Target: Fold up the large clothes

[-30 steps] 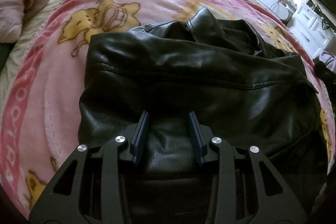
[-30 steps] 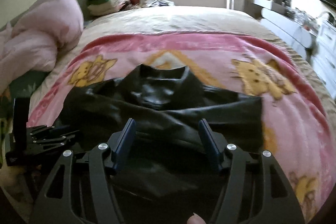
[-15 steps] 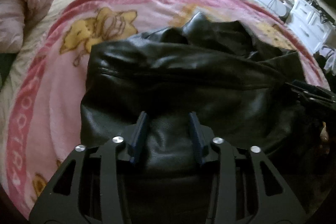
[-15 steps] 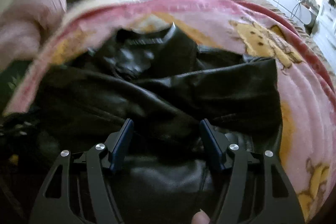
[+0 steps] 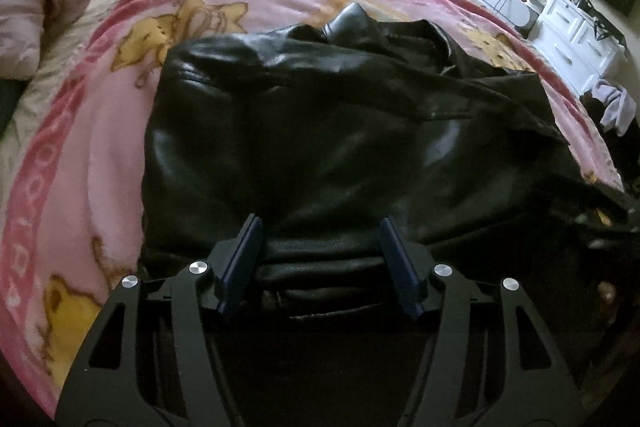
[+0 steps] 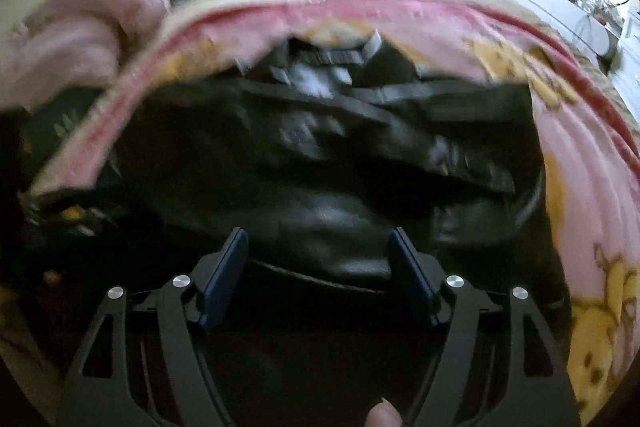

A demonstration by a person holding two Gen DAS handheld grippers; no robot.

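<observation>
While both claws stand released over the hem | left gripper (image 5: pixel 320 259) jaws just widened, black leather jacket (image 5: pixel 320 131) folds between its pads, unpinched | right gripper (image 6: pixel 318 275) likewise widening, jacket directly ahead | advice: straddle the near hem fully, then clench evenly.

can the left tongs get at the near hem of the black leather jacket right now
Probably yes. The left tongs have just been opening and sit right over the black leather jacket, its near hem bunched between the pads, which don't look pressed on it. Nothing lies between.
</observation>
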